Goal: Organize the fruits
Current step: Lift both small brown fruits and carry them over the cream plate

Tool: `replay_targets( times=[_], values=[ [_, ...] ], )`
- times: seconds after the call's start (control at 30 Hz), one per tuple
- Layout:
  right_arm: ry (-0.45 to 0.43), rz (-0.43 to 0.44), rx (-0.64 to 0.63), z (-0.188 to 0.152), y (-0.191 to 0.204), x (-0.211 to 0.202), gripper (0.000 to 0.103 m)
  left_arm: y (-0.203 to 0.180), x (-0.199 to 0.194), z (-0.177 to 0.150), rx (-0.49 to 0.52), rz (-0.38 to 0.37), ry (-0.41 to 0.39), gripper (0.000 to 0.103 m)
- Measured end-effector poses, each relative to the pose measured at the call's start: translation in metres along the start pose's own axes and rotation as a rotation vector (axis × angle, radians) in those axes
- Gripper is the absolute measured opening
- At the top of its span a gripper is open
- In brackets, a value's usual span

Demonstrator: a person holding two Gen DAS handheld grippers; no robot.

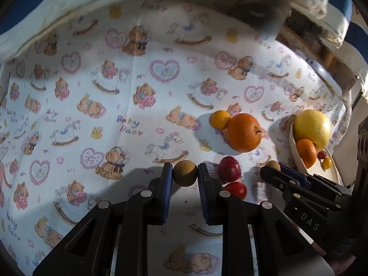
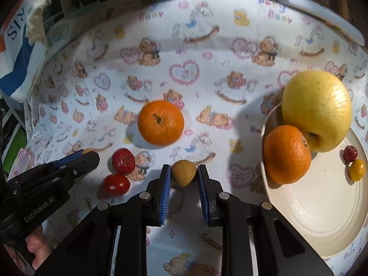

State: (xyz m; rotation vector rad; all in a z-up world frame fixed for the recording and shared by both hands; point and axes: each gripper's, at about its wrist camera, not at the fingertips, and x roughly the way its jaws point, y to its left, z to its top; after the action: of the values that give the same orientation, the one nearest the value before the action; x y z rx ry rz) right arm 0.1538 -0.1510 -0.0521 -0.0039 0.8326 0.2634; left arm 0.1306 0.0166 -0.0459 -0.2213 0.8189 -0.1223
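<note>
My left gripper (image 1: 185,172) is pinching a brown fruit (image 1: 185,173), my right gripper (image 2: 184,172) is pinching another (image 2: 184,173), both over the cloth (image 2: 207,80). An orange (image 2: 287,154) and apple (image 2: 317,108) are sitting on the plate (image 2: 322,207).

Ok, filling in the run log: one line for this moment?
left gripper: shut on brown fruit | right gripper: shut on second brown fruit | plate: apple, orange

On the plate (image 2: 322,207) (at the right) sit an apple (image 2: 317,108) and, before it, a mandarin (image 2: 286,154).
</note>
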Motion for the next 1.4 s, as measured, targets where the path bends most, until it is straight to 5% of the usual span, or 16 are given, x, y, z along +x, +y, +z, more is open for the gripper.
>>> replay_targets(
  times=[0.37, 0.7, 0.97, 1.2, 1.4],
  values=[
    [-0.278, -0.036, -0.007, 0.010, 0.001, -0.055, 0.024, -0.029, -0.049, -0.006, 0.162, 0.017, -0.275, 0.021],
    [-0.423, -0.092, -0.077, -0.002, -0.005, -0.118, 0.024, -0.045, -0.086, -0.017, 0.239, -0.012, -0.489, 0.021],
    [-0.502, -0.199, -0.072, -0.037, -0.056, -0.164, 0.024, -0.071, -0.103, -0.031, 0.306, -0.057, -0.509, 0.021],
    [-0.539, -0.179, 0.046, -0.033, -0.102, -0.190, 0.024, -0.094, -0.119, -0.032, 0.345, -0.099, -0.493, 0.021],
    [-0.493, -0.174, 0.068, -0.028, -0.116, -0.194, 0.024, -0.139, -0.095, -0.018, 0.386, -0.133, -0.353, 0.021]
  ],
)
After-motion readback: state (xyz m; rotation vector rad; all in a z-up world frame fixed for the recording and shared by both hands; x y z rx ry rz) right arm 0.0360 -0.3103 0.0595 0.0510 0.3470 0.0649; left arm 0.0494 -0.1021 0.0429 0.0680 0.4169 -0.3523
